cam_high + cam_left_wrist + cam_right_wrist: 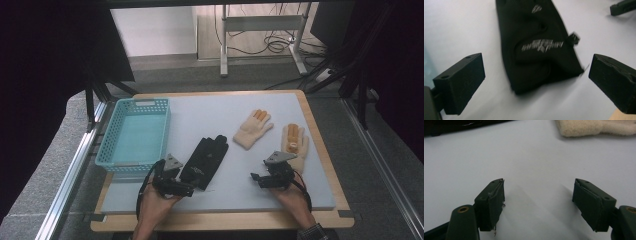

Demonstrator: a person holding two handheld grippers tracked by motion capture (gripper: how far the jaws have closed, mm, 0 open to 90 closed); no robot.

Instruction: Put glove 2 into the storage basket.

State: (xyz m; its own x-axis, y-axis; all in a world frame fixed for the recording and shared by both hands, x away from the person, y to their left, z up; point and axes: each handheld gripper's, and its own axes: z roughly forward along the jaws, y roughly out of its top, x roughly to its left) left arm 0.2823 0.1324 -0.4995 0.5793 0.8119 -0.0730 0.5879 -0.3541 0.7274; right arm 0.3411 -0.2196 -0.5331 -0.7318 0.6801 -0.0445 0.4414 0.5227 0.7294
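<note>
A black glove (205,157) lies on the pale mat, its cuff toward the front. My left gripper (176,186) stands open just short of that cuff. In the left gripper view, the black glove (536,45) with its silver print lies ahead of the wide-apart jaws, and nothing is between them. A cream glove (252,129) with orange fingertips lies mid-mat, and a second cream glove (295,142) lies to its right. My right gripper (260,179) is open over bare mat, beside the second glove's cuff. In the right gripper view, a cream glove (596,127) lies past the open gripper (537,200).
A light blue plastic basket (112,145) stands at the mat's left edge, close to my left hand. The wooden table rim (320,140) frames the mat. Metal rails run along both sides of the table.
</note>
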